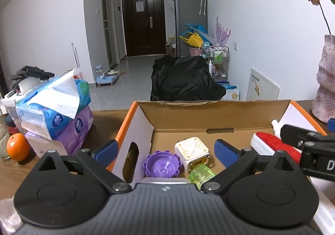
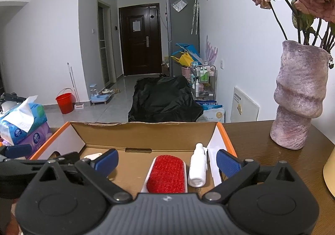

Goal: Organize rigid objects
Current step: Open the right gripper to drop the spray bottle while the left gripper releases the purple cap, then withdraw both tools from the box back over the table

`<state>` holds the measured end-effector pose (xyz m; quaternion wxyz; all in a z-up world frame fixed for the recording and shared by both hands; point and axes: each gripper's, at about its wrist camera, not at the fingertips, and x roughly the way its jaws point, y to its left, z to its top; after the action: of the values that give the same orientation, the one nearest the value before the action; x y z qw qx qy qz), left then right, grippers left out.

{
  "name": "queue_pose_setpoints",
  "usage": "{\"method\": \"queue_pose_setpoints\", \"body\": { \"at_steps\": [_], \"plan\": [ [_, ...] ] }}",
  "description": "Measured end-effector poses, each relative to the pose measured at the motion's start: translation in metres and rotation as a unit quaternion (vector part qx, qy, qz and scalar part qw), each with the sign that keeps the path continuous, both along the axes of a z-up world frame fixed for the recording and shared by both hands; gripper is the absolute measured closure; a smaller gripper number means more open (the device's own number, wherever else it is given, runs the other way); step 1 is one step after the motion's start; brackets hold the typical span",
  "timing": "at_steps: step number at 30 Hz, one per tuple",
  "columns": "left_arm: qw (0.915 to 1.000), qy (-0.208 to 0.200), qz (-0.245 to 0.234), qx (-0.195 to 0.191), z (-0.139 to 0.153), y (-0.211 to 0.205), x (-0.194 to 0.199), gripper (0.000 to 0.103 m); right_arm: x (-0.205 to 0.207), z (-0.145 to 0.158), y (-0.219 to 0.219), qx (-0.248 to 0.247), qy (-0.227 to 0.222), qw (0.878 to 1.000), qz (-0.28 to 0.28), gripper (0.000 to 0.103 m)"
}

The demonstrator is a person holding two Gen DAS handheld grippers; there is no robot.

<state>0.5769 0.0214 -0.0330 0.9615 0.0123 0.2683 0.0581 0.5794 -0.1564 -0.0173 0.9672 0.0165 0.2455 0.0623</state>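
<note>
Both grippers, left (image 1: 165,148) and right (image 2: 166,160), spread empty over open orange-edged cardboard box (image 2: 222,130). Red-bristled white plastic brush (image 2: 166,174) near right wall: light, stiff; best pinched across white sides.

The green cup (image 1: 201,175) is half buried under the left gripper's body, and the vase (image 1: 326,79) runs off the right edge (flowers too). The white bottle (image 1: 276,128) barely peeks out behind the right gripper (image 1: 293,136).

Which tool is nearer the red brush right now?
Right. The right tool hangs open directly over the red brush, which lies between its fingers. The left tool is open farther left, above the purple cap and white cube.
</note>
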Motion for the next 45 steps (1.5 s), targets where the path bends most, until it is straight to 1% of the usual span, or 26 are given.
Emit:
{"method": "queue_pose_setpoints", "body": {
  "at_steps": [7, 9, 14, 19, 23, 26, 32, 38, 45],
  "plan": [
    [0.9999, 0.009, -0.006, -0.003, -0.005, 0.001, 0.0, 0.003, 0.0, 0.0, 0.0, 0.001, 0.0, 1.0, -0.001, 0.003],
    [0.9999, 0.004, -0.012, -0.009, -0.003, 0.003, -0.004, 0.003, -0.001, 0.0, 0.0, 0.001, 0.0, 1.0, 0.0, 0.003],
    [0.9999, -0.013, 0.004, -0.007, 0.007, 0.01, -0.013, 0.003, -0.001, 0.0, 0.0, 0.001, -0.001, 1.0, -0.001, 0.003],
    [0.9999, 0.004, 0.015, -0.004, 0.002, 0.016, -0.01, 0.003, -0.001, 0.0, 0.0, 0.0, 0.0, 1.0, -0.001, 0.003],
    [0.9997, 0.02, 0.012, -0.01, -0.006, 0.019, -0.007, 0.003, -0.003, 0.0, 0.002, 0.0, 0.0, 1.0, -0.001, 0.003],
    [0.9998, 0.019, 0.011, -0.002, -0.009, 0.016, -0.008, 0.002, -0.005, -0.001, 0.003, -0.003, 0.001, 1.0, 0.0, 0.003],
    [0.9998, 0.011, 0.006, -0.012, -0.009, 0.02, -0.014, 0.002, -0.01, -0.002, 0.0, -0.003, 0.0, 1.0, -0.003, 0.003],
    [0.9998, 0.011, 0.003, -0.018, -0.008, 0.021, -0.028, 0.002, -0.02, -0.001, -0.003, -0.003, -0.004, 1.0, -0.001, 0.003],
    [0.9998, 0.006, -0.001, -0.021, -0.007, 0.02, -0.057, 0.002, -0.044, 0.004, -0.008, 0.0, -0.014, 1.0, 0.004, 0.003]
  ]
}}
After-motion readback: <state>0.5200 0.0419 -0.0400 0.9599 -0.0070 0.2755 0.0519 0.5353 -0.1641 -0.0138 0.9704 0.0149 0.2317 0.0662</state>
